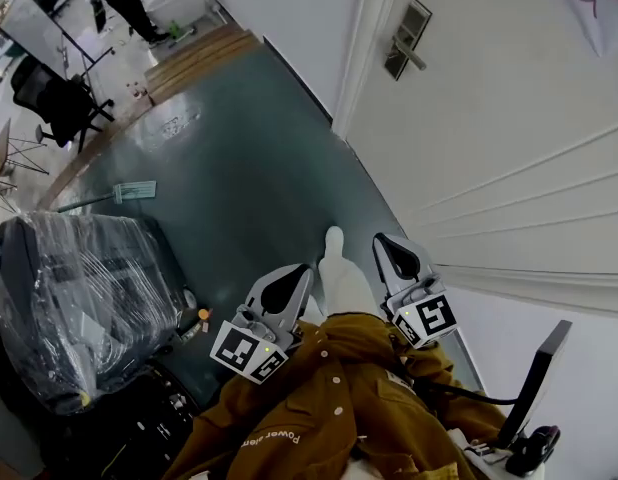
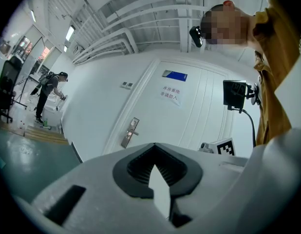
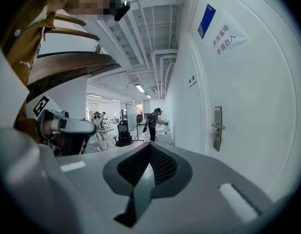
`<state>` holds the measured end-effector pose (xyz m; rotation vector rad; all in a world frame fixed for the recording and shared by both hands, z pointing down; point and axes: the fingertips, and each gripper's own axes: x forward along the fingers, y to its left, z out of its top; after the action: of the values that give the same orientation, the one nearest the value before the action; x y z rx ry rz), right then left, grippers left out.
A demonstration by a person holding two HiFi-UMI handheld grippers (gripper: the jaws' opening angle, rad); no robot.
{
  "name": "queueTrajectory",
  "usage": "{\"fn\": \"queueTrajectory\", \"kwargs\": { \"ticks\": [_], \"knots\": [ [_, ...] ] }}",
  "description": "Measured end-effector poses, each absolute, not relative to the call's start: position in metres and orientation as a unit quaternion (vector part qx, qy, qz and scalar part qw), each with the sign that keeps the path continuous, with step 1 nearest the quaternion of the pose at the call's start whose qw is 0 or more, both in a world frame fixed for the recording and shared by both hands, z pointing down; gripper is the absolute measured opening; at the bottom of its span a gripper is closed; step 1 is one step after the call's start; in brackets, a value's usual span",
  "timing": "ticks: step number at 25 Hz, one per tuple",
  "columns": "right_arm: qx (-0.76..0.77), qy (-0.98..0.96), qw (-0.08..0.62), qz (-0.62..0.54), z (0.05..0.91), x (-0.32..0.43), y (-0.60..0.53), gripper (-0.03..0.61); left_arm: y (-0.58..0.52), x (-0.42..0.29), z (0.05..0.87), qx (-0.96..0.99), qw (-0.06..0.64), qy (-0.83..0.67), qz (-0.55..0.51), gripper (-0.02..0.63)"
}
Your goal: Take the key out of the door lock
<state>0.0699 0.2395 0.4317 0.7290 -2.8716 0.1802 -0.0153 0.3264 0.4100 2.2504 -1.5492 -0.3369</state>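
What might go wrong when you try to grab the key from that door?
The left gripper and right gripper are both shut and empty, so one must open first or it will just bump the lock plate. The key is too small to make out from here, so aiming could miss. The door handle sticks out and may get knocked instead.

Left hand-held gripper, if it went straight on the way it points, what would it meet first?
Probably the white door, on the bare panel right of the lock plate; nothing stands between, though depth is unclear.
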Motion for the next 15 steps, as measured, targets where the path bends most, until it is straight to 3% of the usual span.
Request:
{"fn": "queueTrajectory", "kwargs": {
  "ticks": [15],
  "knots": [
    [0.283, -0.955, 0.086, -0.011, 0.413, 0.046, -0.015, 0.006, 0.078, -0.039, 0.403, 0.819, 0.207, -0.521, -0.119, -0.003]
  ]
}}
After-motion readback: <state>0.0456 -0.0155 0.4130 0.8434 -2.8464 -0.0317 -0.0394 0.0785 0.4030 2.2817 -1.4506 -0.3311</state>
